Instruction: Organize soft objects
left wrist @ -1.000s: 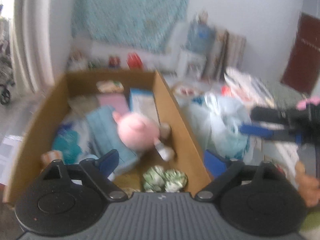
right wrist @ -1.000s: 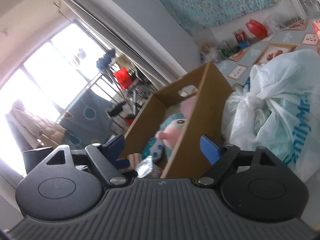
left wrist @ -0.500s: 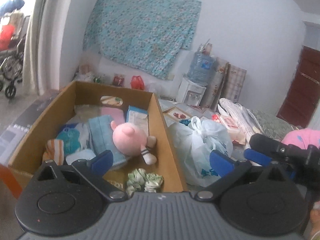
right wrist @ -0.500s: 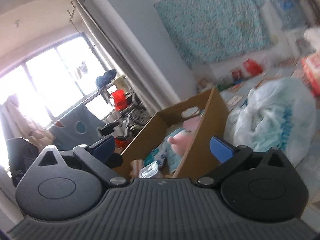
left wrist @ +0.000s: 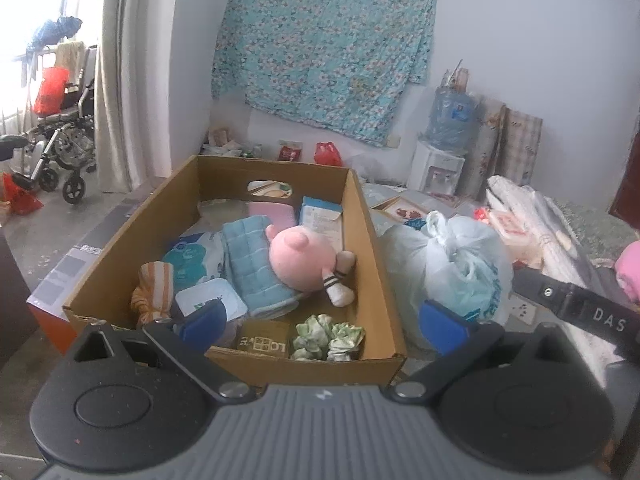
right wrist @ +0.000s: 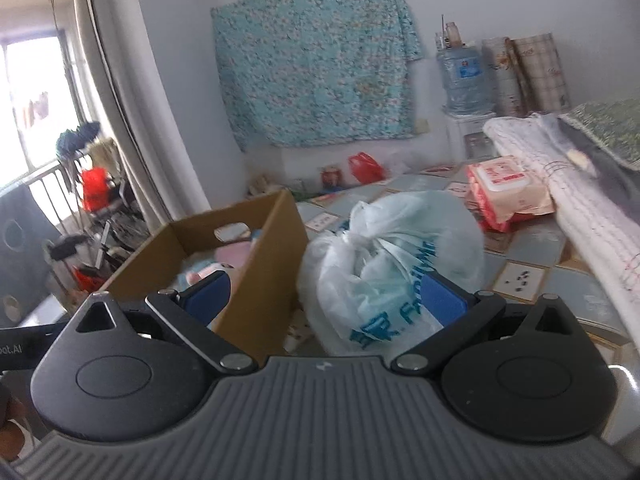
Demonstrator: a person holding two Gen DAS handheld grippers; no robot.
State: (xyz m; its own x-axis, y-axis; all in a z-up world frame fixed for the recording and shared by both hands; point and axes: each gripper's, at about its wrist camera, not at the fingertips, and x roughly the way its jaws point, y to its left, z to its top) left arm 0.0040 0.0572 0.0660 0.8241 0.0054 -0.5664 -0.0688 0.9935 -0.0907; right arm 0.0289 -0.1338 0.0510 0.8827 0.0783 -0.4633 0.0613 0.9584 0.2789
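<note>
cardboard box (left wrist: 372, 240): sat on the floor, open top, i saw it packed w/ soft stuff.
pink plush (left wrist: 300, 260): lay inside the box, mid-right, on a blue quilted cloth (left wrist: 252, 264).
striped cloth (left wrist: 154, 288): orange/white, bunched at the box's near-left corner.
green scrunched fabric (left wrist: 328, 338): inside, against the near wall.
white plastic bag (left wrist: 460, 264): knotted, just beside the box's right wall, outside it.
left gripper (left wrist: 320, 322): i had it released, jaws wide, nothing btwn them, over the box's near edge.
right gripper (right wrist: 326, 298): also released, wide apart, empty; box wall & bag showed btwn its fingers.
wipes pack (right wrist: 508, 190): on the tiled floor behind the bag.
</note>
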